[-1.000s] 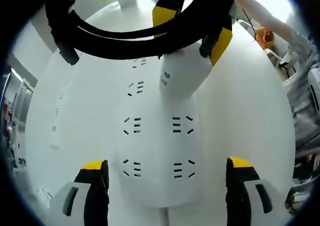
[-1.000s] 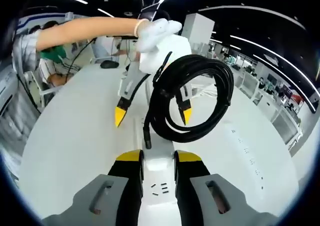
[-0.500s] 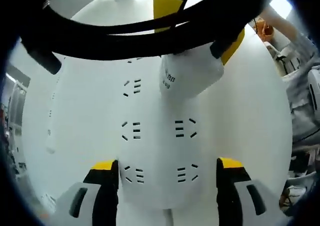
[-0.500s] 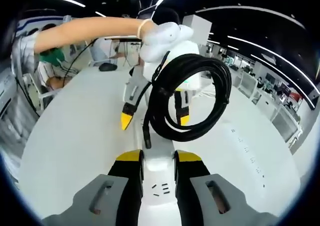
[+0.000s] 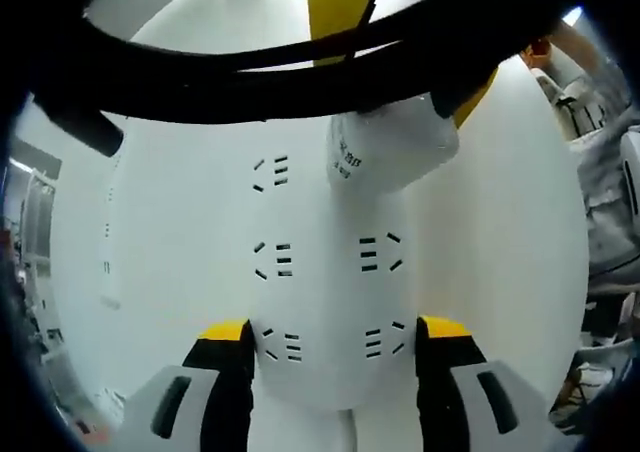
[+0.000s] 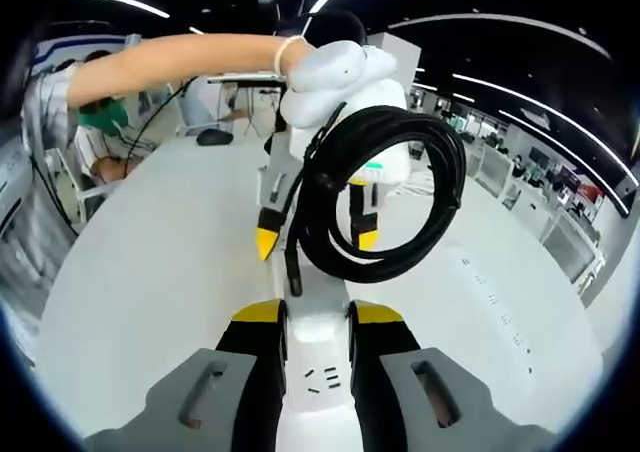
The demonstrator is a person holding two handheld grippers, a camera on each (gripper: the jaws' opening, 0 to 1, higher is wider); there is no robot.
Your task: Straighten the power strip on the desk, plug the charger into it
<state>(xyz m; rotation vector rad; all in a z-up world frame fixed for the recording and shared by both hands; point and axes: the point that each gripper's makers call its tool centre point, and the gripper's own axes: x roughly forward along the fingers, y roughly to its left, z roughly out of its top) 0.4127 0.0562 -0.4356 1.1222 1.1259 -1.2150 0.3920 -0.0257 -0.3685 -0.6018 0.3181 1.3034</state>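
My right gripper jaws pinch the rigid white plastic charger low in frame, while my left gripper jaws straddle the stiff, light white power strip, contact unclear.

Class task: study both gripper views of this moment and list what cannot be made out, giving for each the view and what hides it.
1. Left gripper view: the charger prongs, hidden by its own white body over the power strip.
2. Left gripper view: the charger's printed label, too small and blurred to read.
3. Right gripper view: the power strip's far end, behind the black cable coil.
4. Right gripper view: the second strip's sockets, too small.
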